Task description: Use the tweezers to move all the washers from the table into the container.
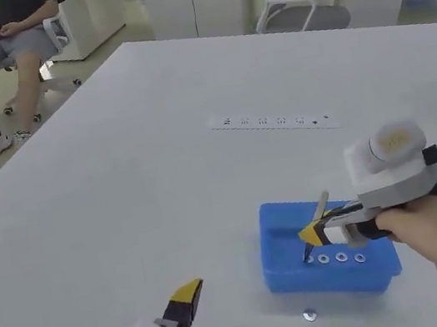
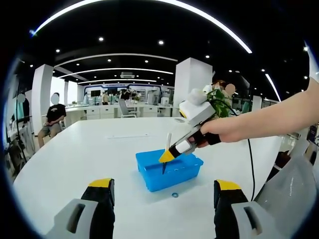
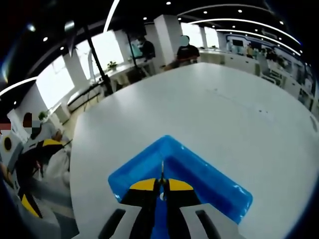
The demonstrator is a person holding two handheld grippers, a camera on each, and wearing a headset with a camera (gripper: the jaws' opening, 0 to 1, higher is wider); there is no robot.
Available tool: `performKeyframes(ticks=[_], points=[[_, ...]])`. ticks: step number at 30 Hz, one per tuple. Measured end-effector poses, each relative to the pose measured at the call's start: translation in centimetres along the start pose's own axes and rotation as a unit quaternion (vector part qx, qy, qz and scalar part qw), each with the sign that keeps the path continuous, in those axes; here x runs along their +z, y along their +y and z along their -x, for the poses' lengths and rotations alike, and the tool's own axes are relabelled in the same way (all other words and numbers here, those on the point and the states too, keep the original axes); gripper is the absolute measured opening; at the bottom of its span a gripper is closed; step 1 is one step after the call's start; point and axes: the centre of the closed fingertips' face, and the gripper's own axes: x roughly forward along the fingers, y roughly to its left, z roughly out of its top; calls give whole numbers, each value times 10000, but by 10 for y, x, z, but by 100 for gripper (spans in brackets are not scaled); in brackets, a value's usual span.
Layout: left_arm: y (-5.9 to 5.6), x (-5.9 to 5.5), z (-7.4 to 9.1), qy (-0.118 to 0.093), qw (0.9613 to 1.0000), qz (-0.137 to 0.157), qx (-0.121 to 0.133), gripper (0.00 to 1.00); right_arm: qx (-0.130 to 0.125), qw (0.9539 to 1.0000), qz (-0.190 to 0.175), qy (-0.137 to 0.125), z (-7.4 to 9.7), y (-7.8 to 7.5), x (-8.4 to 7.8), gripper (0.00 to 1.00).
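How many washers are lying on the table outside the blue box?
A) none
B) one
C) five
B: a single washer lies on the table just in front of the box; the other ones are inside the box.

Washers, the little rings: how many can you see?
4. Three washers lie in a row inside the blue container; the fourth washer lies on the table just in front of it. The right gripper, shut on the tweezers, may hide more inside.
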Motion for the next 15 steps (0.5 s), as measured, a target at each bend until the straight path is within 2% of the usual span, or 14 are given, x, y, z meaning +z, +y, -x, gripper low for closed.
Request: performKeyframes(ticks=[15], points=[[1,-1,0,8,10000,-8,26,83,19,9998,176,44,-4,1,-2,4]])
